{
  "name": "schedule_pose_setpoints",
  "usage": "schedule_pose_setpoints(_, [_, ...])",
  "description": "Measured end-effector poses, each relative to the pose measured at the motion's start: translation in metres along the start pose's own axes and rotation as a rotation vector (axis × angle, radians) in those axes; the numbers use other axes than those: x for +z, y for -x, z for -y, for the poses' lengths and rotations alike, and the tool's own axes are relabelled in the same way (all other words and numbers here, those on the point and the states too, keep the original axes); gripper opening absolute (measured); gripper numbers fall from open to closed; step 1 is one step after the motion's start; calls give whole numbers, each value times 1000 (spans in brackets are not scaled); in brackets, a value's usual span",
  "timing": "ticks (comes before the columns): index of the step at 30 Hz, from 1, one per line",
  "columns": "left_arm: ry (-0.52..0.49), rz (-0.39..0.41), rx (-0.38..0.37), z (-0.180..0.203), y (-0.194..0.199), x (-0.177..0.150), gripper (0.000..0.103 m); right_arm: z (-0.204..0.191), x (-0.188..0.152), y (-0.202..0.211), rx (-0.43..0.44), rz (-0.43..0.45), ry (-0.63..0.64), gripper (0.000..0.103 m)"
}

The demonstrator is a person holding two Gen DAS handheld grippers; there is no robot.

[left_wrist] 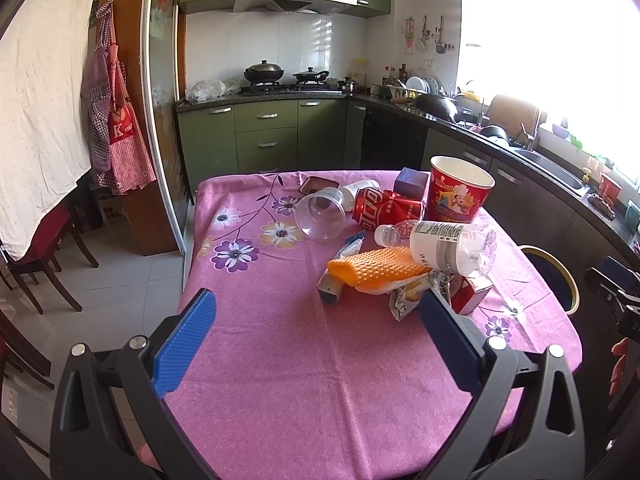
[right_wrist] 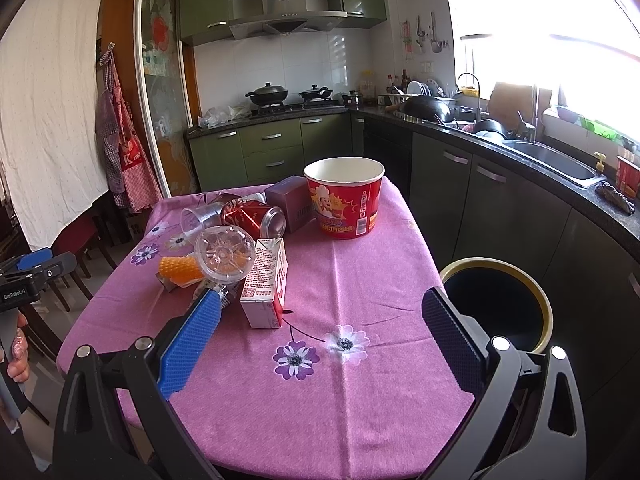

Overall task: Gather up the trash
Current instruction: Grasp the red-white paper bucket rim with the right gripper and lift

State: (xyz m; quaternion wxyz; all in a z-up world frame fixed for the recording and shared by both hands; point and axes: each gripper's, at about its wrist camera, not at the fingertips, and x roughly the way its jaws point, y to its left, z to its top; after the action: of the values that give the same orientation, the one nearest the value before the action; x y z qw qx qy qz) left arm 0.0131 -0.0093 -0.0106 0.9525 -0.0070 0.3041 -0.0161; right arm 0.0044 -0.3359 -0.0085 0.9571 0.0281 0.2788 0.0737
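On the pink flowered tablecloth (left_wrist: 280, 360) the trash sits in one loose cluster toward the far right part of the table. Your left gripper (left_wrist: 316, 324) hangs above the near cloth with its blue pads spread wide and nothing between them. Your right gripper (right_wrist: 322, 320) is likewise spread and empty; its left pad lies just in front of the milk carton (right_wrist: 266, 280), and whether it touches is not clear.

Cluster, from the left wrist view: a clear plastic cup (left_wrist: 320, 216) lies on its side, mouth toward you. Just right of it lies a red soda can (left_wrist: 386, 206), also on its side. A red paper bucket (left_wrist: 458, 194) stands upright behind the can, open at the top, with a purple box (left_wrist: 412, 182) just beside it on the left. A clear water bottle (left_wrist: 440, 244) lies across the pile, cap end pointing left, resting over an orange bumpy sleeve (left_wrist: 376, 268). Under and beside the sleeve are crumpled wrappers (left_wrist: 408, 294) and a small upright carton edge; the exact stacking is hard to read.

Right wrist view shows the same bottle end-on (right_wrist: 225, 256), its base facing you, touching the milk carton's left side. The carton stands tilted on the cloth.

Bin: a dark round trash bin (right_wrist: 496, 300) with a yellow rim stands on the floor just off the table's right edge, open.

A hand (right_wrist: 18, 356) on the left tool's grip shows at the picture's left edge.
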Motion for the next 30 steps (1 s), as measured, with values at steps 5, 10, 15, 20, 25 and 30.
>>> schedule_pose_setpoints(5, [5,-24,6,-12,-25,23,97,5,21,-17,-14,-29,44,99])
schedule_pose_setpoints(10, [68,-6,16,-39,-60,62,97,22,70,-46,19,-68,69,99])
schedule_pose_setpoints(15, [75,29,30,-52,-99,98,97,46,130,-99,56,-170,19,99])
schedule_pose_setpoints(20, [69,-1,44,-59,-158,122,97,73,180,-179,58,-324,-38,99])
schedule_pose_setpoints(25, [96,-30,60,-67,-195,119,97,103,205,-268,-12,-504,-88,71])
schedule_pose_setpoints(30, [88,-65,43,-67,-213,107,97,125,205,-325,-26,-637,-133,48])
